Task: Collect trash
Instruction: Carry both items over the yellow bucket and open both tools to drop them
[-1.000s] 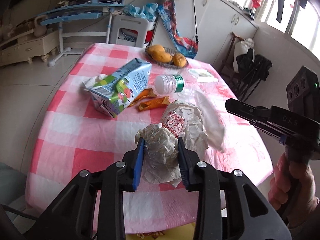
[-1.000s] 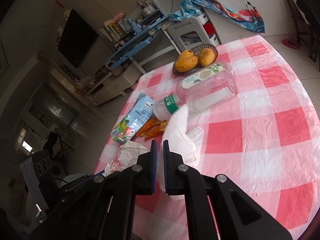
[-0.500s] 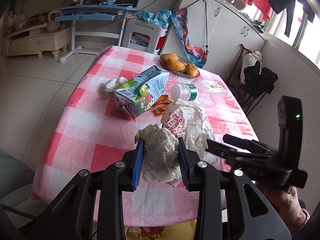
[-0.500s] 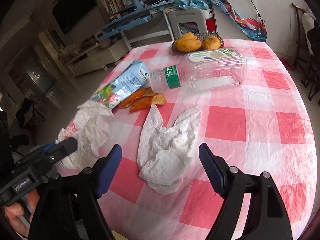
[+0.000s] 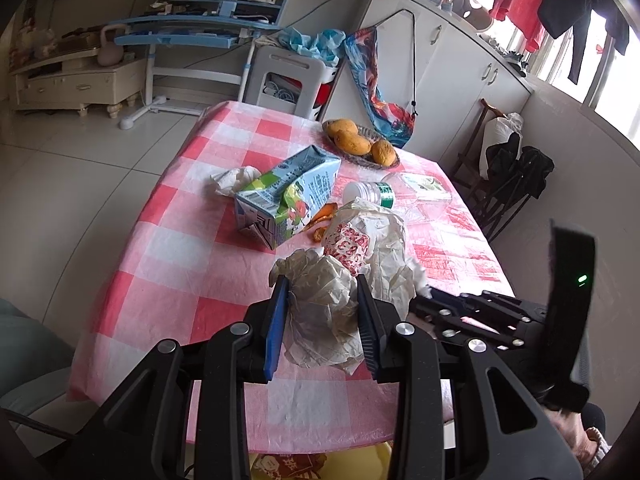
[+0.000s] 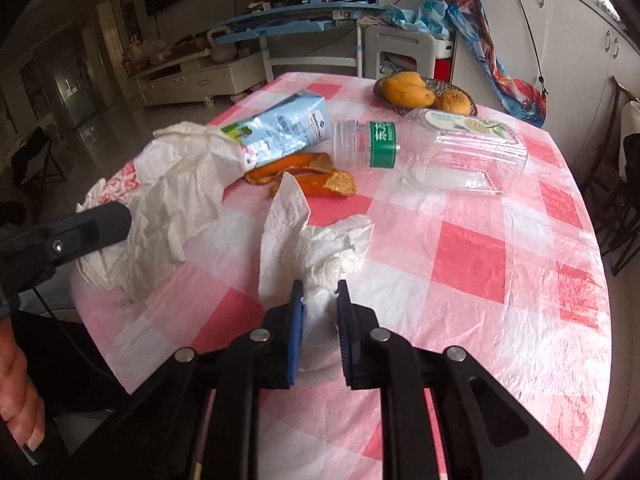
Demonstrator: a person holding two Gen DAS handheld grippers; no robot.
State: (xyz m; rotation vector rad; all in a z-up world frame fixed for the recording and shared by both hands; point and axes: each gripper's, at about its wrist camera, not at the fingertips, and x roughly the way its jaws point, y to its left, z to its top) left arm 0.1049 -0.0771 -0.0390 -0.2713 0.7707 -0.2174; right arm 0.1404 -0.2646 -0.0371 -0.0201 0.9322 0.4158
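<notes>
The white paper towel (image 6: pixel 316 252) lay at six o'clock on the checked desk (image 6: pixel 472 256), right tool (image 6: pixel 319 292) closing on its near end. The left tool (image 5: pixel 322 300), at nine o'clock, stood partly open, clamping a crumpled food wrapper (image 5: pixel 324 292). Orange peel (image 6: pixel 316 176) and milk carton (image 6: pixel 280 128) sat beyond.

Right gripper (image 6: pixel 319 294) closing on a crumpled white tissue (image 6: pixel 320 248) near the front edge of a pink-checked table (image 6: pixel 472 260). A wrinkled paper bag (image 6: pixel 172 196) hangs off the left edge.
</notes>
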